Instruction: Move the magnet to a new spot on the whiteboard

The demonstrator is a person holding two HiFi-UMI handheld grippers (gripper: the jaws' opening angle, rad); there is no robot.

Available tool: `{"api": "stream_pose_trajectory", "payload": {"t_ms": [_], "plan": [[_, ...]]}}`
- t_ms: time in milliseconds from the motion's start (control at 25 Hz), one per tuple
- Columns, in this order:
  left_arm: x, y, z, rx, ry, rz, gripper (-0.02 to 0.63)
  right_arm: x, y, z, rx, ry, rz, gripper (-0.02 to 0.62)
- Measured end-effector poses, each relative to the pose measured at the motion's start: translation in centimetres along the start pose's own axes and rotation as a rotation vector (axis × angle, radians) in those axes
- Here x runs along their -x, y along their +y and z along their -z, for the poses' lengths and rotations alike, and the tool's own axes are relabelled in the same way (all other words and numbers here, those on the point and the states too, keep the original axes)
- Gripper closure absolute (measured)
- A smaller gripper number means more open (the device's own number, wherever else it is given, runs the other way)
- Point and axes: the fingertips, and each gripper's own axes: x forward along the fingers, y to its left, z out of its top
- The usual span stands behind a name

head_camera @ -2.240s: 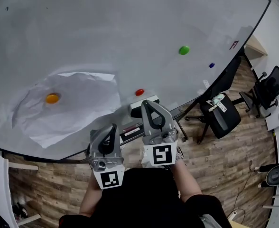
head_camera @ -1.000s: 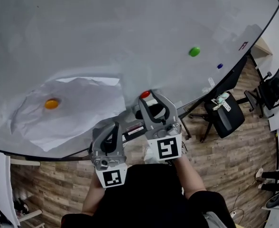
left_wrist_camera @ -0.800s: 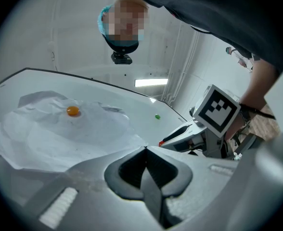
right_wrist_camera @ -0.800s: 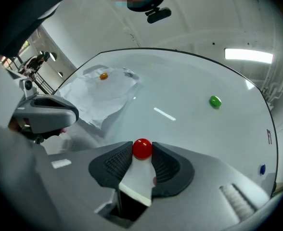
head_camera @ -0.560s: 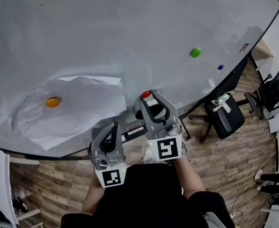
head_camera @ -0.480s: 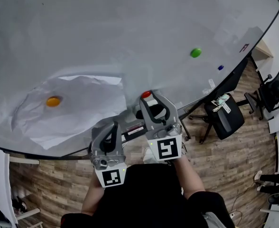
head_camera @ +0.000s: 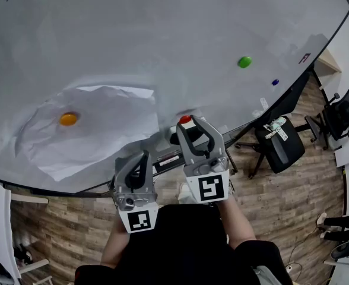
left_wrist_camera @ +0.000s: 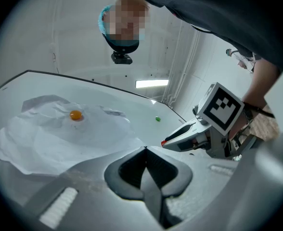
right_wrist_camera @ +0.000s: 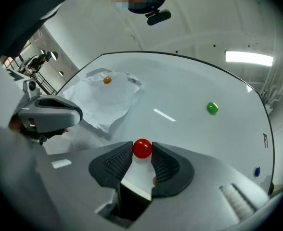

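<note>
whiteboard [head_camera: 162, 40]: smooth, glossy white, dark rim, curved by the lens. a crumpled sheet of white paper [head_camera: 106, 129] lies against its lower left, creased and lifting at the edges, pinned by an orange magnet [head_camera: 68, 119].

red magnet [right_wrist_camera: 142, 148]: small, round, shiny dome. it sits on the board near the lower edge, just right of the paper's corner and well apart from the green magnet [head_camera: 244, 62] and the blue magnet [head_camera: 275, 82].

right gripper [head_camera: 190, 124]: grey moulded body, black pads with a fine mesh texture. jaws spread wide, their tips set against the two sides of the red magnet, so it is held between them.

left gripper [head_camera: 143, 154]: same build, low and apart from the board. jaws closed tip to tip, nothing between them.

view notes:
- only the right gripper view shows the pad texture and both tips meeting the magnet; from the head view the magnet just peeks past the jaw tips.
- the left gripper view gives the right gripper side-on, with a speck of red at its tip.
- only the head view shows the wood plank floor [head_camera: 281, 206] and the black office chair [head_camera: 278, 141] beyond the board's edge.
</note>
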Motion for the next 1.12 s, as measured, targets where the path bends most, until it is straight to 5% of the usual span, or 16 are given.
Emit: {"api": "stream_pose_trajectory", "payload": {"t_ms": [1120], "plan": [[4.6, -1.6, -3.3, 0.047, -0.043, 0.082, 0.604, 8.1, 2.1, -3.9, 0.008, -0.004, 0.116, 0.470]]}}
